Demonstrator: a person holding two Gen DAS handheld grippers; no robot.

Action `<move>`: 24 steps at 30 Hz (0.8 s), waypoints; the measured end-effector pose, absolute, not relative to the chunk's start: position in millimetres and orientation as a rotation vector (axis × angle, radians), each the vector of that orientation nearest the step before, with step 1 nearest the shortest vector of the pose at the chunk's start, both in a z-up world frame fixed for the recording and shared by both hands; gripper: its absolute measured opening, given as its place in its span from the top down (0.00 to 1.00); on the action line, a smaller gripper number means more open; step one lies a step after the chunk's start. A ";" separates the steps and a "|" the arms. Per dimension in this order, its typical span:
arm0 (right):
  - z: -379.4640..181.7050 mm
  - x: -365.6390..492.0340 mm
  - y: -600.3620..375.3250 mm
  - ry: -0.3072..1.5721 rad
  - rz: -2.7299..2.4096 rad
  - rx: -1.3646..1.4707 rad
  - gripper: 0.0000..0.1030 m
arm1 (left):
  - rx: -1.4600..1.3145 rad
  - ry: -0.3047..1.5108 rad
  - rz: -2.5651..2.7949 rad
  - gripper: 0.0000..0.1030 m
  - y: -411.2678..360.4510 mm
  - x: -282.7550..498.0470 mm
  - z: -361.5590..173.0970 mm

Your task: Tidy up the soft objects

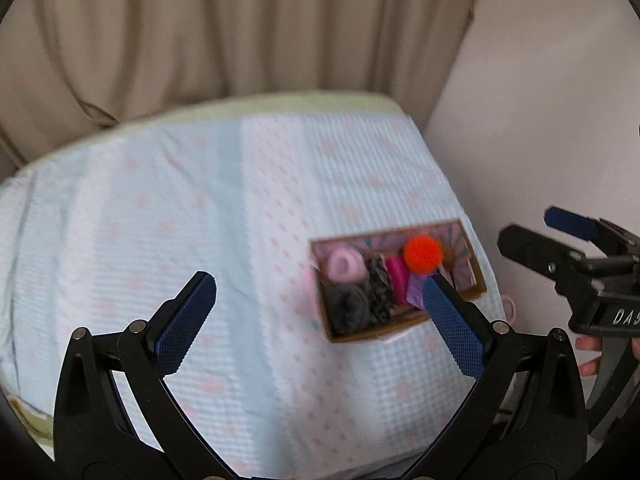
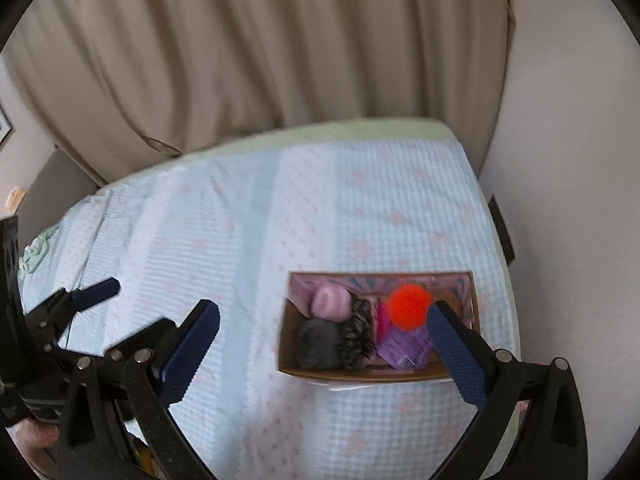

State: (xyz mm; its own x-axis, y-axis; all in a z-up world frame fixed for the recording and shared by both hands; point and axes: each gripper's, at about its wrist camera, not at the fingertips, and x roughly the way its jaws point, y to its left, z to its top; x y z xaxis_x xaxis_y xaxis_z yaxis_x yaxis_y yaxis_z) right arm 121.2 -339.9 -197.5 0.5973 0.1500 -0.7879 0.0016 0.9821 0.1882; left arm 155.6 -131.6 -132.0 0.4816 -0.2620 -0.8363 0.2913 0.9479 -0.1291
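Well ahead of both open jaws, orange pompom (image 2: pixel 410 305) sits boxed.

both wrist views high, angled down, sharing box (image 1: pixel 398 284)

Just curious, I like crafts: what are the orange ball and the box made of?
Orange ball: seemingly a fluffy yarn or fibre pompom, with a fuzzy matte outline. Box: apparently cardboard, with plain brown matte walls and thin edges; the inside looks lined with pink patterned paper.
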 end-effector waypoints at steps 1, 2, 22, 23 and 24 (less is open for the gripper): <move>-185.1 113.7 -331.3 0.898 0.085 0.161 0.00 | 0.028 0.982 -0.321 0.00 -121.8 150.1 -119.6; -174.6 107.7 -324.5 0.873 0.082 0.153 0.00 | 0.022 0.943 -0.299 0.00 -108.7 143.2 -104.5; -111.0 32.3 -262.3 0.655 -0.028 0.065 0.00 | 0.017 0.589 -0.179 0.00 -9.9 53.5 -11.1; -110.7 29.4 -261.3 0.650 -0.031 0.065 0.00 | 0.004 0.588 -0.177 0.00 -6.6 51.1 -10.9; -111.0 27.5 -260.3 0.644 -0.037 0.060 0.00 | -0.008 0.584 -0.175 0.00 -4.2 50.3 -12.1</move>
